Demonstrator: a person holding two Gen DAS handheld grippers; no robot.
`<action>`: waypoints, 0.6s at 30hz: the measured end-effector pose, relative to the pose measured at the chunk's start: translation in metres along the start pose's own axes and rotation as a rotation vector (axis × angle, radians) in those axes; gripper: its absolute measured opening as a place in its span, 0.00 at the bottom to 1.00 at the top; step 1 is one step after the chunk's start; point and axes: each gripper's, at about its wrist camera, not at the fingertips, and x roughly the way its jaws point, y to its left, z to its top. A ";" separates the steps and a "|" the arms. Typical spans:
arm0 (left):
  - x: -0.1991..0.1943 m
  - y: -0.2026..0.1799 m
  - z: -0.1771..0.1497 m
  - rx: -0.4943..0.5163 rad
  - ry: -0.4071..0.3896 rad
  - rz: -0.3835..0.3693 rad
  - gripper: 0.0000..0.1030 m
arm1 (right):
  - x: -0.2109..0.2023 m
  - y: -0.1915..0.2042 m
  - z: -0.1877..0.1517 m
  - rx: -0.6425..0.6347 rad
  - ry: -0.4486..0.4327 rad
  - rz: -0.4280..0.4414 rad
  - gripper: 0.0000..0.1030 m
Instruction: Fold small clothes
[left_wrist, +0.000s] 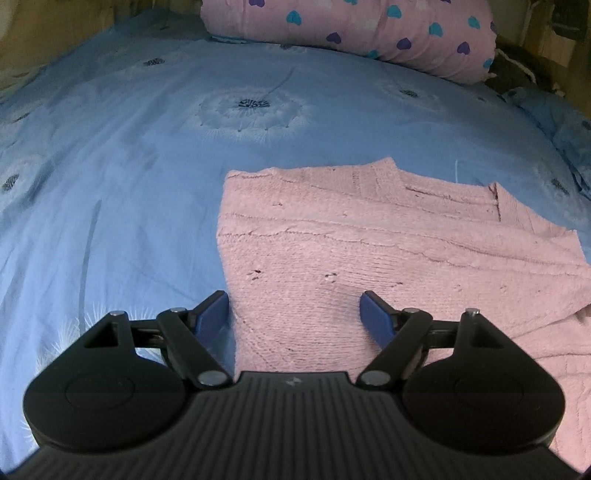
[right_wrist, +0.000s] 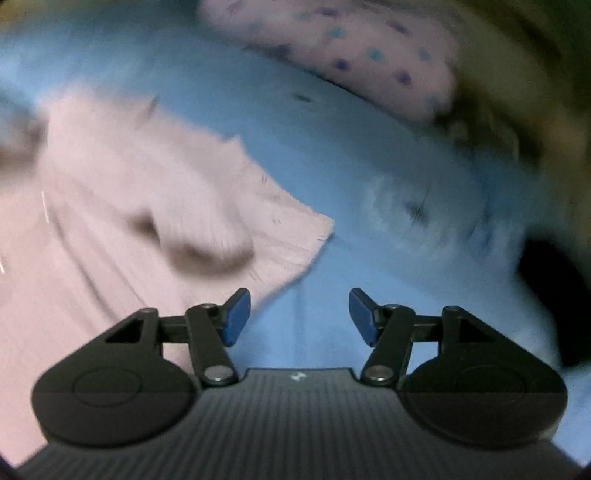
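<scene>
A pink knitted sweater lies flat on the blue bedsheet, its neckline toward the far side. My left gripper is open and empty, low over the sweater's near left edge, its left finger at the edge and its right finger over the knit. In the blurred right wrist view the sweater lies to the left, with a raised fold and a corner pointing right. My right gripper is open and empty over bare sheet, just right of that corner.
A pink pillow with blue and purple hearts lies at the head of the bed; it also shows in the right wrist view. A dark object sits at the right edge. Bare sheet spreads left of the sweater.
</scene>
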 end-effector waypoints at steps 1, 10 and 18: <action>0.000 0.000 0.000 0.000 0.000 0.000 0.80 | 0.001 -0.010 0.004 0.137 0.002 0.067 0.59; -0.001 0.001 0.001 -0.008 -0.001 -0.011 0.80 | 0.039 -0.030 0.003 0.787 0.090 0.362 0.60; -0.001 0.001 0.001 -0.007 -0.002 -0.010 0.80 | 0.068 -0.011 0.008 0.823 0.139 0.348 0.58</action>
